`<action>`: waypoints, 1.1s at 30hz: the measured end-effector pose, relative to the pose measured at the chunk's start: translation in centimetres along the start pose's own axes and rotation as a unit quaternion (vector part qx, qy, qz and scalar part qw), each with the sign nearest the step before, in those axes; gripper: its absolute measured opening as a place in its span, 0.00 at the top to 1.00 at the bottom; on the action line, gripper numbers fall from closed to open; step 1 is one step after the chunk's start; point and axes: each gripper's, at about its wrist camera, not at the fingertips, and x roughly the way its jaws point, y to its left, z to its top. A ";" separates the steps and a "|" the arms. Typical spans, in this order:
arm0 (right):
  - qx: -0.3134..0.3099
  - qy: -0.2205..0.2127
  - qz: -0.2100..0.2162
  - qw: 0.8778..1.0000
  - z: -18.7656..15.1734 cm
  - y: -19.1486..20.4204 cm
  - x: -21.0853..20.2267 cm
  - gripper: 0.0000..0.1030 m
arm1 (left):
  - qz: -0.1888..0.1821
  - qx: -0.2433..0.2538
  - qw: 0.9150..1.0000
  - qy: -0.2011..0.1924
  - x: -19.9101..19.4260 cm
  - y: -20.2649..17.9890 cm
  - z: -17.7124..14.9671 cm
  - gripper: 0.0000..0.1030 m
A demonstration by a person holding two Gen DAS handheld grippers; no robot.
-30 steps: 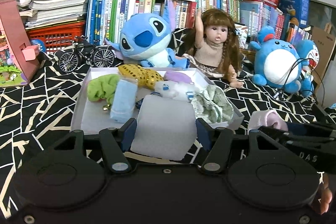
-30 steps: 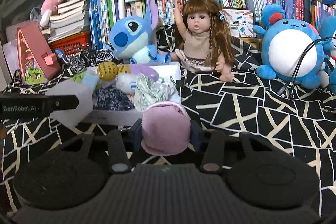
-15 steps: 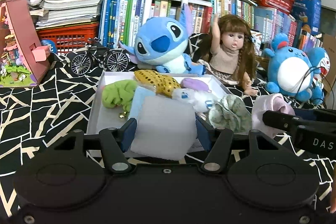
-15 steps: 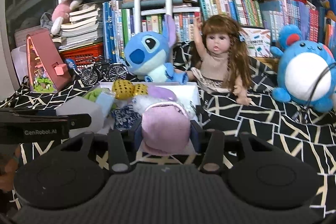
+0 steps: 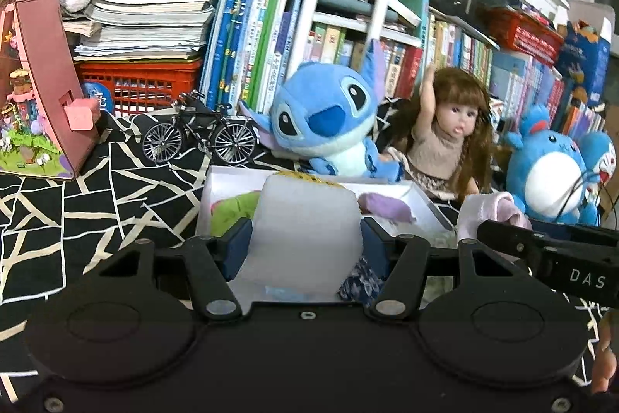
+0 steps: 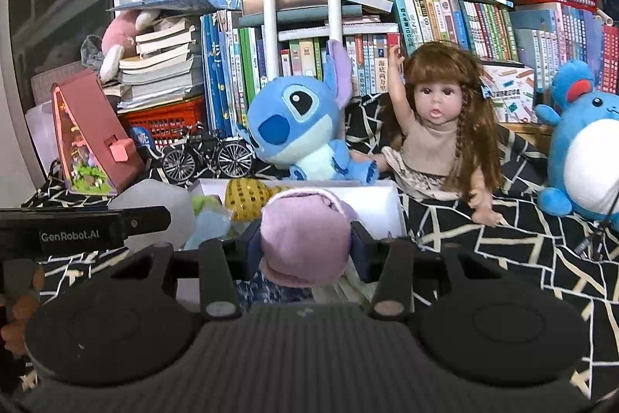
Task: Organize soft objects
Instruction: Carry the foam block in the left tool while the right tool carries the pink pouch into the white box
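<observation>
L tool [image 5: 305, 244] pinches a pale grey-white soft block [image 5: 307, 231] btwn both pads, held up in front of the white box [image 5: 419, 198]. R tool [image 6: 305, 248] grips a pink knitted piece [image 6: 305, 239] the same way, also over the box's near edge. Box sits on the black-and-white cloth [image 6: 483, 239] w/ a yellow sequin item [image 6: 247, 198], green and purple soft bits inside. Blue plush [image 6: 298, 130] and doll [image 6: 437, 126] sit just behind the box.
</observation>
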 end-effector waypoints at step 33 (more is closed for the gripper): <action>0.016 0.045 0.004 0.999 -2.0 0.7 5.0 0.48 | 0.014 0.020 0.999 0.032 3.6 -0.4 -3.2 0.43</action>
